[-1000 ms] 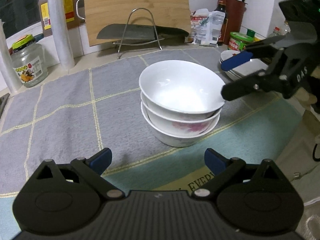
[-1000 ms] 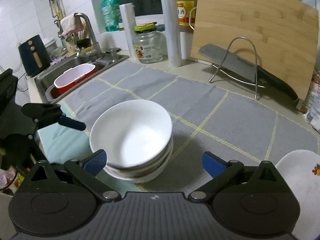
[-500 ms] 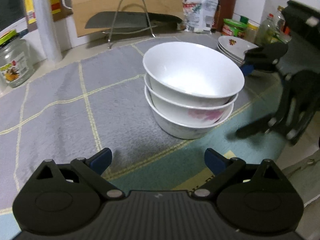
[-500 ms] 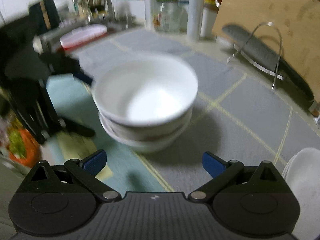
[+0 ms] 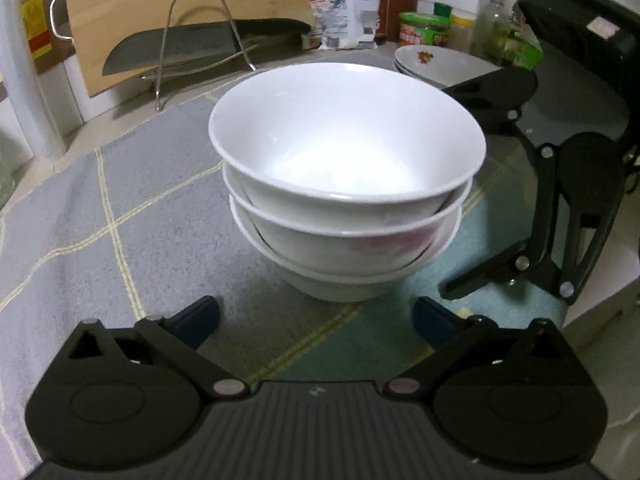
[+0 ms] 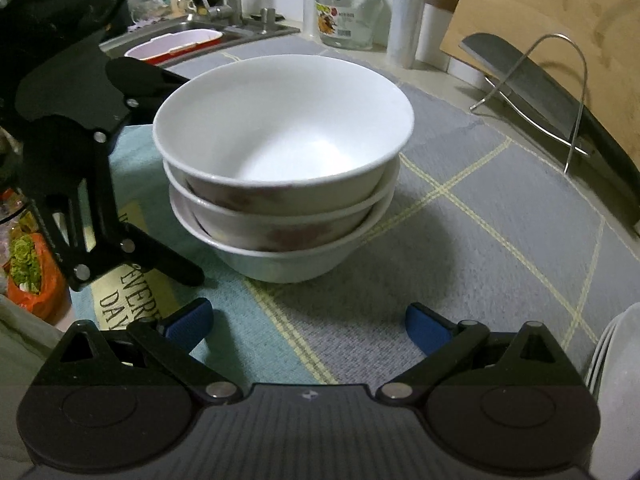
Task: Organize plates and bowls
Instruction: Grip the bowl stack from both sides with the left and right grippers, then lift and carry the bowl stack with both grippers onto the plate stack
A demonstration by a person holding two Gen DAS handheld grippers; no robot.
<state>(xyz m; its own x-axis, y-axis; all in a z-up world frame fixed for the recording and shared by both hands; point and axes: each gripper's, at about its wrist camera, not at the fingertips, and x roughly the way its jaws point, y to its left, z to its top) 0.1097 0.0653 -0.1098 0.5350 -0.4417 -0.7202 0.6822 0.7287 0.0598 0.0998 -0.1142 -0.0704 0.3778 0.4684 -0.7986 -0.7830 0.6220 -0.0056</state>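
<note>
Three white bowls sit nested in one stack on a grey cloth with pale yellow lines, which covers the surface; the lower bowls show a faint pink pattern on their sides. The stack rests near where the grey cloth meets a pale green mat with printed lettering.

The left gripper points down at the stack from the near side. Its jaws are opening, spread wide, with nothing between the blue pads, and the bowls lie just ahead of them, untouched. The right gripper faces the same stack from the other side, its jaws also wide apart and empty, the bowls just ahead of its pads. Each gripper shows in the other's view, flanking the stack: the right one beside the bowls on the right of the left view, the left one beside them on the left of the right view.

A stack of white plates with a small floral mark stands behind the bowls, well apart from them. Further back, a wooden cutting board leans against the wall, with a cleaver resting on a wire rack in front of it. A glass jar and a sink lie at the far edge in the right view
</note>
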